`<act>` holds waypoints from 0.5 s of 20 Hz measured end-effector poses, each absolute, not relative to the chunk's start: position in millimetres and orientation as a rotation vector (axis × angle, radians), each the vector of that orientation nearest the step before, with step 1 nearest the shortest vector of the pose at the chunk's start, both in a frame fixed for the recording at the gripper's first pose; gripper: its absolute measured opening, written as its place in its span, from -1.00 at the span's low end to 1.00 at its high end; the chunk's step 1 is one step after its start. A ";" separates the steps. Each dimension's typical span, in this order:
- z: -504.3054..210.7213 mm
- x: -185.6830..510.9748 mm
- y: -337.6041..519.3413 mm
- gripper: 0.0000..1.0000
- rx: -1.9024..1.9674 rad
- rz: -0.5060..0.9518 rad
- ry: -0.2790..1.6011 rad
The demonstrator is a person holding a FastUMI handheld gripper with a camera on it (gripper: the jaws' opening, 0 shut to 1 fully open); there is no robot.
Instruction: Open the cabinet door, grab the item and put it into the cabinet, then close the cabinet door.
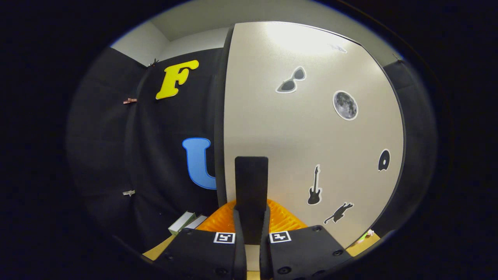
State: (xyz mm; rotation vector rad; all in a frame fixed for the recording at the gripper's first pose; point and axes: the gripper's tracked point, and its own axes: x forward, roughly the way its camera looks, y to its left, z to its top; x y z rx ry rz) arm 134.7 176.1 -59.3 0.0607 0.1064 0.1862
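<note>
We see the gripper (251,229) held right up against the cabinet door (311,147), a pale panel with dark edging that stands upright just ahead of us. Its two fingers are drawn close together and both press on a dark, flat upright handle (251,182) that rises from between them against the door's left part. So the jaws are narrow, clamped on that handle.

The door carries stickers: sunglasses (291,80), a moon (345,105), a guitar (314,186), a cat (338,213) and a small round mark (384,160) near its right edge. We cannot tell what the cabinet holds, since the door hides its inside.

Just behind the fingers lies an orange ribbed thing (286,219). To the near left, on the tan table (157,251), lies a small white and green box (182,222), well apart from the fingers. It may be the item; we cannot tell.
</note>
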 end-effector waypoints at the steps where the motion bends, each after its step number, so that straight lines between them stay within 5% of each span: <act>1: -58.3 127.5 175.8 -0.66 0.061 0.206 0.111; 10: -42.2 37.4 137.7 -0.66 0.092 0.378 0.139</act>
